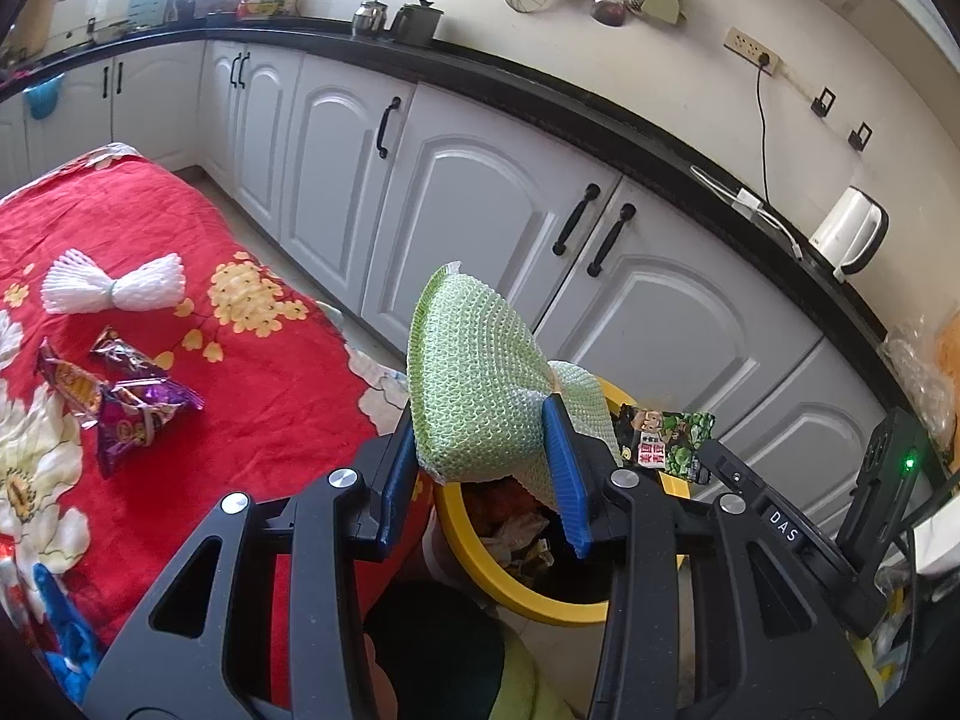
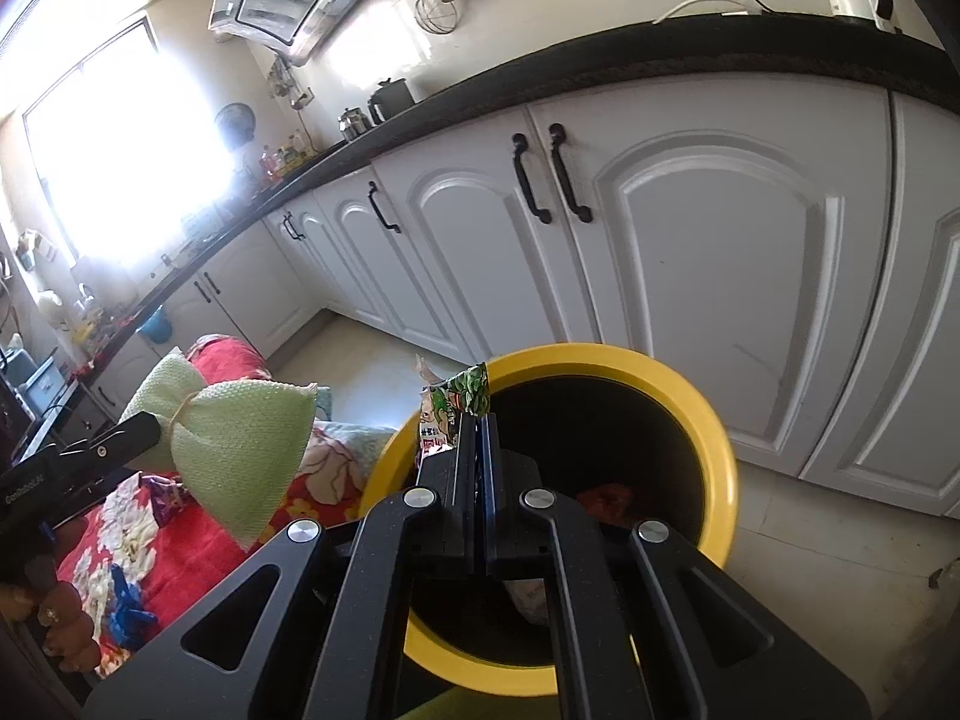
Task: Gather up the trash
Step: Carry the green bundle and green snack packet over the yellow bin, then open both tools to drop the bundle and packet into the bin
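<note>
Left wrist view: left tongs [image 1: 489, 468] clenched on a green foam net [image 1: 474, 378], pinched between both blue fingers [image 1: 567, 480] and held above the near rim of a yellow trash bin [image 1: 480, 558]. Bin largely hidden behind the tongs; crumpled scraps inside hard to make out. Just beyond the net, right tongs [image 1: 699, 456] gripping a green snack wrapper [image 1: 666, 438], their fingertips mostly covered by it. On the red floral cloth [image 1: 270, 420] to the left, well apart from the bin: a white foam net [image 1: 114, 288] and purple wrappers [image 1: 120, 402], print unreadable. Blue shape at the lower left edge cut off.

Right wrist view: right tongs [image 2: 477, 438] pressed nearly together on the snack wrapper [image 2: 453, 408], only its upper part showing, over the bin's left rim [image 2: 384, 462]. Bin interior dark; a reddish scrap [image 2: 612, 498] dimly seen. Left tongs [image 2: 150, 429] at the left edge, partly cut off, grasping the green net [image 2: 240, 450] beside the bin, above the cloth [image 2: 180, 552].
</note>
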`<state>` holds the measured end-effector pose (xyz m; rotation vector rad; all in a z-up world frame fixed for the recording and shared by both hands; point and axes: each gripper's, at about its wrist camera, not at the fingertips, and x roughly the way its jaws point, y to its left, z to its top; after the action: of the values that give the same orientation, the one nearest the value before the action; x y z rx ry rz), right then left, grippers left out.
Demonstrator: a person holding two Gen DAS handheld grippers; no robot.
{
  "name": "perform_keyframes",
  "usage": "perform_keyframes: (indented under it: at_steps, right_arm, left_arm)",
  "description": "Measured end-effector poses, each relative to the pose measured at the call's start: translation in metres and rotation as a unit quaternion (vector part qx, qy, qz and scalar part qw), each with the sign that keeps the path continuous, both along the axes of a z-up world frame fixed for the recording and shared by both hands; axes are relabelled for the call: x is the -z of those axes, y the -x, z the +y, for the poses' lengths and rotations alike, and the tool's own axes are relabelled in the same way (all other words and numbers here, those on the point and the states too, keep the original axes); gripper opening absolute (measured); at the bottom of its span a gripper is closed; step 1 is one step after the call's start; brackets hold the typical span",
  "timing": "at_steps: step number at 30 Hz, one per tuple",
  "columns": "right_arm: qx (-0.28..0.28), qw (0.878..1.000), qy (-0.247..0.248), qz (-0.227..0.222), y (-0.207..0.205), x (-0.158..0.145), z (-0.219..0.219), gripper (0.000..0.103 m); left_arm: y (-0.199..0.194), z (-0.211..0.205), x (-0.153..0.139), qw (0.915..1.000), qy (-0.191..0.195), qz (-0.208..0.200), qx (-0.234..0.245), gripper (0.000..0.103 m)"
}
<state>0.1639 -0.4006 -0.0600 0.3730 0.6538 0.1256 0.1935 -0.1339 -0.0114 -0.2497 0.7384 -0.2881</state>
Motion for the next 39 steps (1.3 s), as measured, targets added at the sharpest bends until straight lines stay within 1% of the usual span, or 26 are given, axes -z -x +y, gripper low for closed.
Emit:
perform_keyframes:
  at_steps: [13, 26, 32, 39]
  right_arm:
    - [0.017, 0.999, 0.011, 0.034, -0.002, 0.029, -0.021, 0.002]
    - [0.02, 0.998, 0.02, 0.059, -0.007, 0.049, -0.024, 0.002]
    - [0.018, 0.997, 0.017, 0.069, -0.01, 0.055, -0.026, 0.003]
    - [0.023, 0.997, 0.016, 0.07, -0.012, 0.058, -0.028, 0.004]
  left_arm:
    - [-0.01, -0.039, 0.027, 0.9989, -0.034, 0.02, 0.025, 0.032]
    - [-0.023, -0.067, 0.052, 0.9961, -0.076, 0.032, 0.031, 0.033]
    - [-0.03, -0.074, 0.06, 0.9952, -0.084, 0.04, 0.031, 0.034]
    - [-0.034, -0.075, 0.068, 0.9947, -0.083, 0.05, 0.033, 0.037]
